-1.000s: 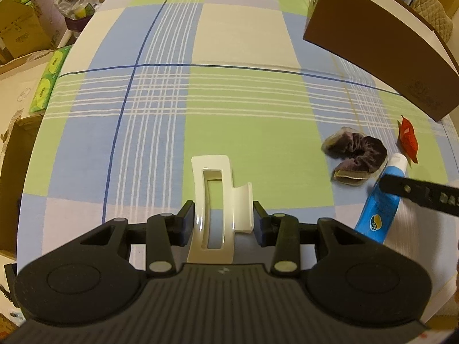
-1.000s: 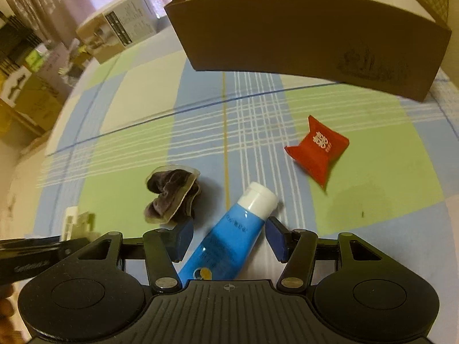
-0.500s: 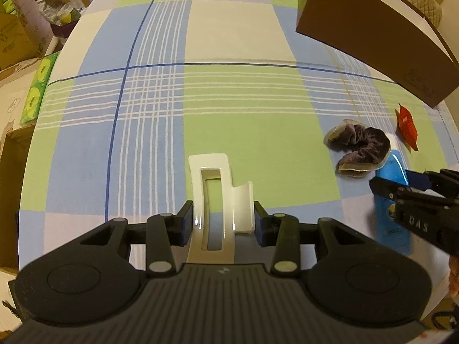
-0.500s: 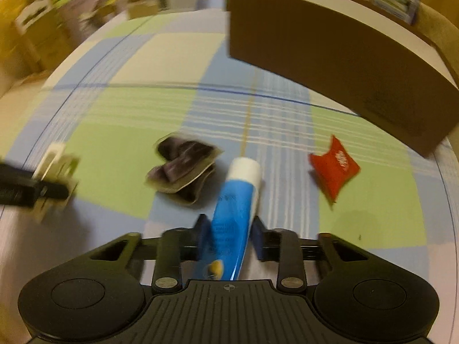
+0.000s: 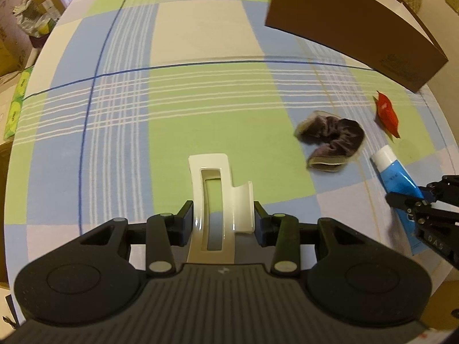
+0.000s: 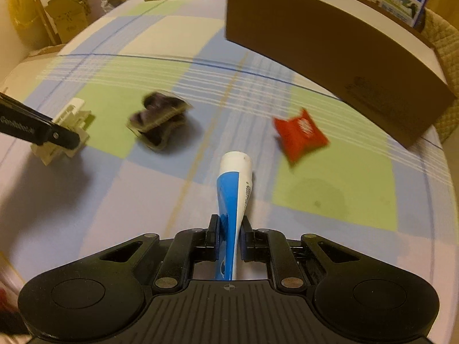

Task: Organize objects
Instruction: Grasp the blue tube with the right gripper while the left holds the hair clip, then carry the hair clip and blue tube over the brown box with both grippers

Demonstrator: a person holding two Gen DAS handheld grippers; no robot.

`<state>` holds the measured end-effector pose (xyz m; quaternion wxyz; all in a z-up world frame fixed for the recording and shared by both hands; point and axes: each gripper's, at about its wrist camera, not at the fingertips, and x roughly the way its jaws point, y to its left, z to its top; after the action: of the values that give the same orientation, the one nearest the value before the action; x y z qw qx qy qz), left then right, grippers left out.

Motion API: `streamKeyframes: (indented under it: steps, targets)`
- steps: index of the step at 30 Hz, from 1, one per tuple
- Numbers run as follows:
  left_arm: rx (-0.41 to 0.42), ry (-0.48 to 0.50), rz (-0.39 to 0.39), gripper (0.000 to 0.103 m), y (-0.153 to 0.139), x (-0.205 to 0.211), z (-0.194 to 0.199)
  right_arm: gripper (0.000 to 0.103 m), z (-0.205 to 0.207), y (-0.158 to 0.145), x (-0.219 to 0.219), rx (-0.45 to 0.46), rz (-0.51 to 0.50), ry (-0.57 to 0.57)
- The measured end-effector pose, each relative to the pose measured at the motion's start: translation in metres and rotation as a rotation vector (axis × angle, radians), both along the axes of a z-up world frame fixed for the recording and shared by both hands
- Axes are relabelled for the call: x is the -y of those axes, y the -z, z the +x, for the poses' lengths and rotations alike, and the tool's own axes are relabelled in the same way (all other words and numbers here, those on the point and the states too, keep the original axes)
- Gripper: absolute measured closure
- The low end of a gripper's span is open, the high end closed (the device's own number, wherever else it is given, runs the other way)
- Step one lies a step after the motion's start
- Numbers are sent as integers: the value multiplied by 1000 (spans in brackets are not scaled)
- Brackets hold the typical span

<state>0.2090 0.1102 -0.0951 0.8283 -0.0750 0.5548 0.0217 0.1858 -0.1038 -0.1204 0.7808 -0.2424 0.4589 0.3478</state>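
While the jaws of the right gripper (image 6: 229, 239) have just been closing, the blue-and-white plastic squeeze tube (image 6: 233, 189) is now clamped between them near its flat crimped end, its white cap pointing away toward the far side of the table. A second earlier the same tube lay loose between wide-set jaws; now it is pinched edge-on and judged ready to be lifted.

Item, left gripper (image 5: 221, 223): closed on the cream-white plastic claw hair clip (image 5: 213, 189), pads pressed to either side of it, as it was a second ago. The clip is seen low over the cloth; whether it rests on the cloth cannot be told.

Item, dark purple fabric scrunchie (image 5: 332, 140): left lying loose on the cloth between the two grippers, untouched.

Item, small red foil packet (image 6: 299, 133): lying beyond the tube's cap, apart from it, near the box.

Item, brown cardboard box with white interior (image 6: 330, 40): standing open-topped at the far right of the table, judged the likely place for the objects to be collected.

Item, checked tablecloth in green, blue and cream (image 5: 200, 100): spread under all of the above.

Status: two of four loose objects are gripped, none yet judged put away; scrunchie and packet are left to be dealt with.
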Motion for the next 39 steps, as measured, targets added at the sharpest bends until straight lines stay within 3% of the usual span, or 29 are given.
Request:
streamKeyframes:
  steps: [39]
  targets:
    - [1, -16, 42, 67, -2, 33, 5, 96, 2, -4, 29, 11, 78, -54]
